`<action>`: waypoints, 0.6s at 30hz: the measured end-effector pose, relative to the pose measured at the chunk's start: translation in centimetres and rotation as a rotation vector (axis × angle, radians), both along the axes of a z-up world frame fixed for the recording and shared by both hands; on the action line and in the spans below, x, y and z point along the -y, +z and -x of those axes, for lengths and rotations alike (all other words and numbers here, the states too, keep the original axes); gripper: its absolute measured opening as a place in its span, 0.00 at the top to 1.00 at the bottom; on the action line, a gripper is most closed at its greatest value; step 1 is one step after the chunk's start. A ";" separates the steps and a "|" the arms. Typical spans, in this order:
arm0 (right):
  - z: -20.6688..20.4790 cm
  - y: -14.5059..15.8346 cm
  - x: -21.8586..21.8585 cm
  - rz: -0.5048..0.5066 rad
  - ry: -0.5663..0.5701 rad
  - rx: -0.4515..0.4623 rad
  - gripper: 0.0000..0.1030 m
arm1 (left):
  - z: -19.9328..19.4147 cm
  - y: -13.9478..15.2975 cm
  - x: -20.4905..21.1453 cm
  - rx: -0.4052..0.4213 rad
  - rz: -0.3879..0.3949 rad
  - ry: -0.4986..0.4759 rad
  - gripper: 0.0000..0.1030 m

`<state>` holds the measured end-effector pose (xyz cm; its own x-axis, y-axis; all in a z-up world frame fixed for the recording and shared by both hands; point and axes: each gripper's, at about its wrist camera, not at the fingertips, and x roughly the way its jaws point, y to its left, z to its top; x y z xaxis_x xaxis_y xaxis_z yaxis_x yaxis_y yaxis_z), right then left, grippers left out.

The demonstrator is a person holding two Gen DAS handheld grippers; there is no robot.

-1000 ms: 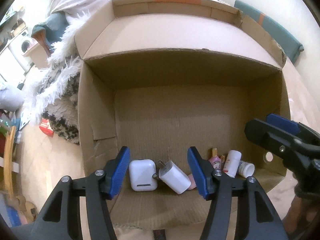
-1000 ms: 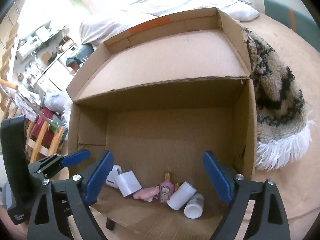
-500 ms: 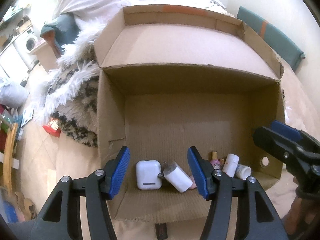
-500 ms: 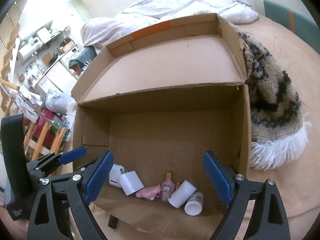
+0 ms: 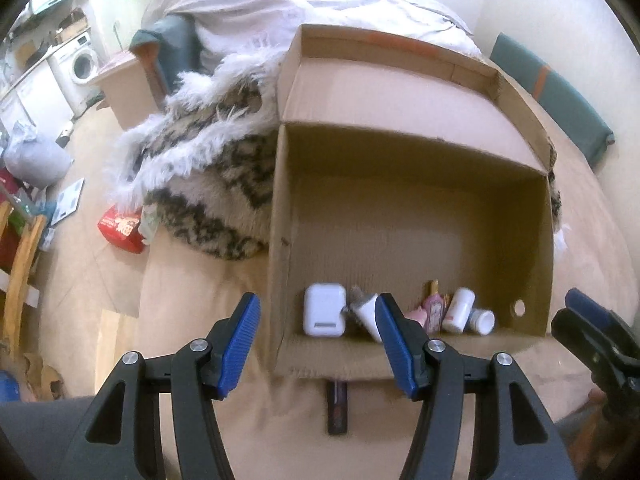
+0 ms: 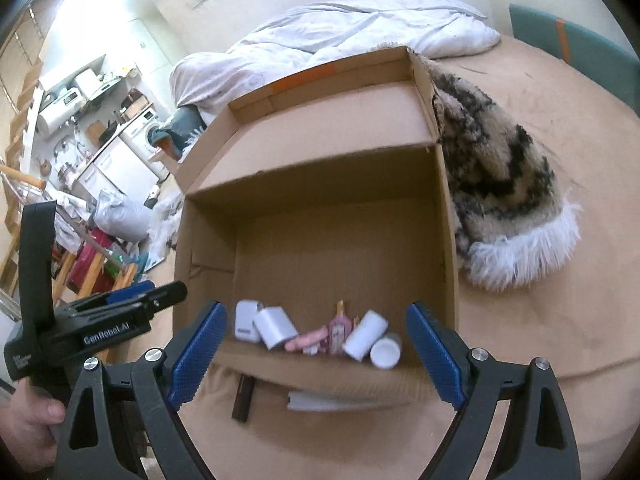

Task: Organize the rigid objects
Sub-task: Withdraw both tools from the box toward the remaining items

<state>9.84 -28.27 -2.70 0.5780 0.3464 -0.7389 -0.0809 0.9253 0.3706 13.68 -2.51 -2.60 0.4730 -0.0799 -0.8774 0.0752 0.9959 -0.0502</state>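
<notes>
An open cardboard box (image 5: 400, 216) (image 6: 320, 232) lies on a tan bedspread. Along its near wall lie a white earbud case (image 5: 324, 315) (image 6: 246, 320), a white charger plug (image 5: 366, 312) (image 6: 275, 327), a pink item (image 6: 306, 340), a pink perfume bottle (image 5: 436, 312) (image 6: 340, 330) and two white bottles (image 5: 460, 314) (image 6: 366, 334) (image 6: 386, 352). My left gripper (image 5: 318, 346) is open and empty, outside the box's near left corner. My right gripper (image 6: 316, 354) is open and empty before the box; it also shows in the left wrist view (image 5: 592, 328).
A dark brown stick (image 5: 337, 406) (image 6: 243, 398) and a flat white piece (image 6: 328, 402) lie on the bedspread just in front of the box. A furry patterned blanket (image 5: 200, 172) (image 6: 504, 200) lies beside the box. A white duvet (image 6: 340, 36) is behind it.
Both grippers have pulled back and up from the box, the left one also shifting left. Both stay open and empty. The items in the box have not moved.
</notes>
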 end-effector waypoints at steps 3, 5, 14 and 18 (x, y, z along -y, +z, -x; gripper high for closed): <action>1.0 -0.2 0.0 -0.007 0.000 -0.015 0.06 | 1.4 -0.5 -0.3 -0.001 0.008 -0.028 0.45; 1.5 -0.6 0.0 -0.019 -0.009 -0.034 0.06 | 2.2 -0.8 -0.4 -0.004 -0.009 -0.040 0.45; 3.0 -2.5 0.2 -0.034 -0.039 -0.124 0.06 | 4.4 -3.8 -0.8 -0.106 -0.010 -0.059 0.45; 3.1 -3.2 0.1 -0.015 -0.045 -0.147 0.06 | 4.8 -4.6 -0.6 -0.135 0.002 -0.074 0.45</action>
<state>6.76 -28.40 -5.90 0.4792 0.3346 -0.8114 0.0166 0.9209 0.3895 8.88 -1.86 -7.20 0.3439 -0.1118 -0.9323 0.1405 0.9878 -0.0666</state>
